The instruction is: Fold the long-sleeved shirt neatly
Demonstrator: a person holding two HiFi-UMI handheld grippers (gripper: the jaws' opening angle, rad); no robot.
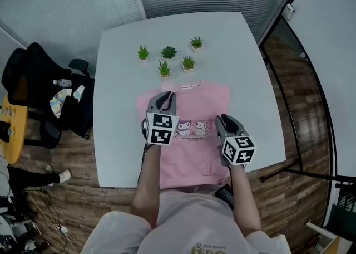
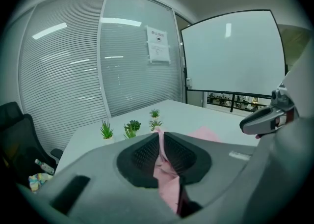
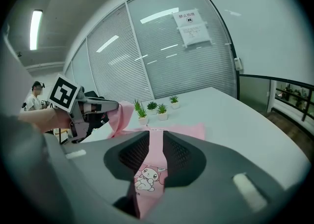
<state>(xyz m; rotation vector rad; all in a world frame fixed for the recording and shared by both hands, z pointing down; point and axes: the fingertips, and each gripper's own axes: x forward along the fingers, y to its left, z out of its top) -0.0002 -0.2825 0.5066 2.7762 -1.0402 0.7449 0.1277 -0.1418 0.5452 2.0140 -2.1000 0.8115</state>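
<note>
Standing at the far left, off the white table (image 1: 119,80), is a black office chair (image 1: 39,80). Next comes the left gripper (image 2: 160,137), its jaws pinched tight on a raised fold of the pink long-sleeved shirt (image 1: 194,155). The shirt lies spread at the table's near edge, collar toward four small potted plants (image 1: 167,60). Farther right, the right gripper (image 3: 156,142) clamps another fold of the shirt, the cartoon print showing between its jaws.

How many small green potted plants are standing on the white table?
5 small green potted plants on the white table, beyond the pink shirt: back row left, middle, right; front left, front right.
</note>
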